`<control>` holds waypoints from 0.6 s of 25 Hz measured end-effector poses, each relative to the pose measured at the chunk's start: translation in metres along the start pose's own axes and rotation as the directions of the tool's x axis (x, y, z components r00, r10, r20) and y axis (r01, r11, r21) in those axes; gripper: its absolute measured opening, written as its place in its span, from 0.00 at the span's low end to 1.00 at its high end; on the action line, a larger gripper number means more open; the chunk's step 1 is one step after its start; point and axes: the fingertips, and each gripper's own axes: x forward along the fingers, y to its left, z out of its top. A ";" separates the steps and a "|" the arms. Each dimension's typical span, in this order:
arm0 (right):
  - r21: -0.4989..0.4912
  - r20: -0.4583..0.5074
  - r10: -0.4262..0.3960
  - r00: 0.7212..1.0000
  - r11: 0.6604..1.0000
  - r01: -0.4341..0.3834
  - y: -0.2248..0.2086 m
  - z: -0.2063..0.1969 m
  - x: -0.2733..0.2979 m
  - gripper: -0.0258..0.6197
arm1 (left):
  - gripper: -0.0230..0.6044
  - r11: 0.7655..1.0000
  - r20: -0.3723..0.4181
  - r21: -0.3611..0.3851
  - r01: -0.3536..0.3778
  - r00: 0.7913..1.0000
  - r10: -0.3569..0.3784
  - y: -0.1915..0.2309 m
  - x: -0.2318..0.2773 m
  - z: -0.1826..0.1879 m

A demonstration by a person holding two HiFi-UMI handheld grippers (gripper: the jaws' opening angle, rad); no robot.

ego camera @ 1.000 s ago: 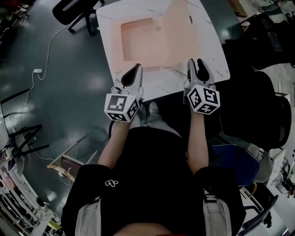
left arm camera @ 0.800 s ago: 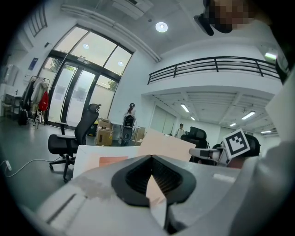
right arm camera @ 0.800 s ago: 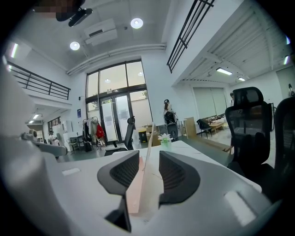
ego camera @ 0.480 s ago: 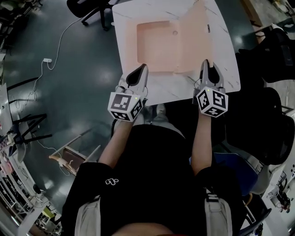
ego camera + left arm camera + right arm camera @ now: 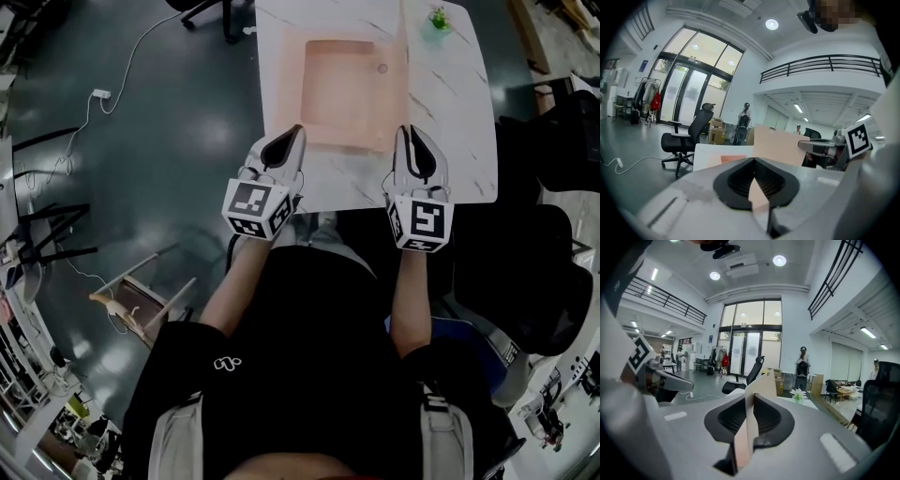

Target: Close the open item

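Pink flat cardboard box (image 5: 347,94): lying open on the white marble-look table (image 5: 459,141).
Right gripper (image 5: 410,133): jaws have just been closing, now pinching the upright lid (image 5: 765,380) for swinging it.
Left gripper (image 5: 289,134): seemingly pinching the near edge, steadying.

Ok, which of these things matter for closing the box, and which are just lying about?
Job: pink box; its upright lid, clamped by the right gripper; left gripper.
Lying about: small plant; office chair; floor cable.
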 end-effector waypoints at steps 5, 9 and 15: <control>-0.083 -0.034 0.096 0.995 0.992 -0.099 0.042 0.002 0.018 0.10 | 0.04 1.000 0.001 -0.015 -0.026 1.000 0.026 0.014 -0.007 -0.004; -0.131 -0.076 0.134 0.988 0.981 -0.143 0.068 -0.001 0.032 0.10 | 0.04 0.999 0.001 -0.029 -0.041 0.999 0.041 0.024 -0.013 -0.007; -0.216 -0.164 0.200 0.966 0.948 -0.233 0.108 -0.014 0.051 0.10 | 0.04 0.997 -0.006 -0.047 -0.058 0.998 0.058 0.036 -0.018 -0.014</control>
